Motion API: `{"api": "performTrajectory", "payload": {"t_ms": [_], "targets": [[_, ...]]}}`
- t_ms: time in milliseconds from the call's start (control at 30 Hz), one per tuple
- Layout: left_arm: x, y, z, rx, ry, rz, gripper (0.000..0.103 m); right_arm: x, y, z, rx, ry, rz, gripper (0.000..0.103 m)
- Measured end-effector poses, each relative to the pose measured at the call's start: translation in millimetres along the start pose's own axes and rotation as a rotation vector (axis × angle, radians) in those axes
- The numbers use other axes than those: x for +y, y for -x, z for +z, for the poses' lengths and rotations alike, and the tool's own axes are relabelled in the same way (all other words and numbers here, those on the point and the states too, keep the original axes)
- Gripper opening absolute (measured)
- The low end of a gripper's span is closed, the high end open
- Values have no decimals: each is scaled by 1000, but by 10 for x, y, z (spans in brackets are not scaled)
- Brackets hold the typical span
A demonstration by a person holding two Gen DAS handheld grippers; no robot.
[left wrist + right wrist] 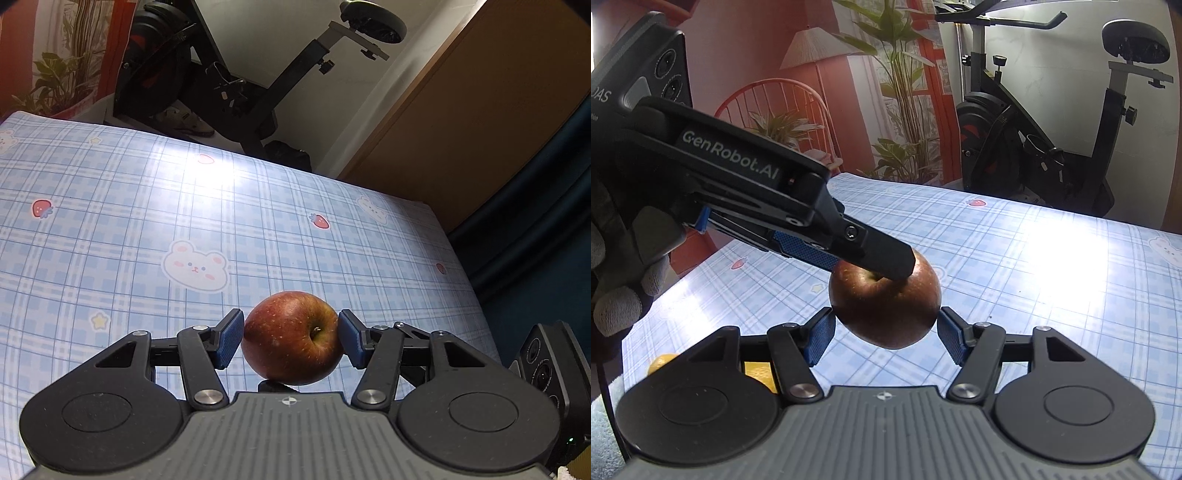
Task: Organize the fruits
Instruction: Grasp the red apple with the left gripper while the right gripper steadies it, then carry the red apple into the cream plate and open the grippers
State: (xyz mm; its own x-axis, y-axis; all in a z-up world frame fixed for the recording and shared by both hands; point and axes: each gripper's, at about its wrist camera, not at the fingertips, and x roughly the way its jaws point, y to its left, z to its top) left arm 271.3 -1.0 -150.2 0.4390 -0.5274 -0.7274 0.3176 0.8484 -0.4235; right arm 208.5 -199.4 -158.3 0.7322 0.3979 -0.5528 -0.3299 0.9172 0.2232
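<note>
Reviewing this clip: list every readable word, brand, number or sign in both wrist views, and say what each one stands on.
"GenRobot.AI": white lettering on the side of the left gripper, seen in the right wrist view.
"DAS": a cut-off fragment on the black camera housing at the upper left of that view; the smaller print below it is too small to read.
Left wrist view: no readable text. The tablecloth carries only bear, strawberry and star pictures.

- Strong light bounces off the glossy checked surface (pixel 110 229), leaving a white, blown-out glare patch in both wrist views.
- The apple (pixel 292 338) is backlit in the right wrist view, its near side dark.
- Room beyond sits dimmer, the exercise bike (pixel 1052 147) nearly silhouetted.
- Fisheye bending curves the surface edges; corners darken.
- Focus stays crisp throughout.
</note>
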Motion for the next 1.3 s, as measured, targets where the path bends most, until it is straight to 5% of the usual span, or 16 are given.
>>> {"api": "performTrajectory", "payload": {"t_ms": [633, 1300], "targets": [[189, 882, -582, -49, 73, 2, 58, 906, 307, -171, 13, 76, 73, 64], [-67, 861, -988, -17, 50, -75, 58, 1035, 753, -495, 61, 84, 2, 64]]}}
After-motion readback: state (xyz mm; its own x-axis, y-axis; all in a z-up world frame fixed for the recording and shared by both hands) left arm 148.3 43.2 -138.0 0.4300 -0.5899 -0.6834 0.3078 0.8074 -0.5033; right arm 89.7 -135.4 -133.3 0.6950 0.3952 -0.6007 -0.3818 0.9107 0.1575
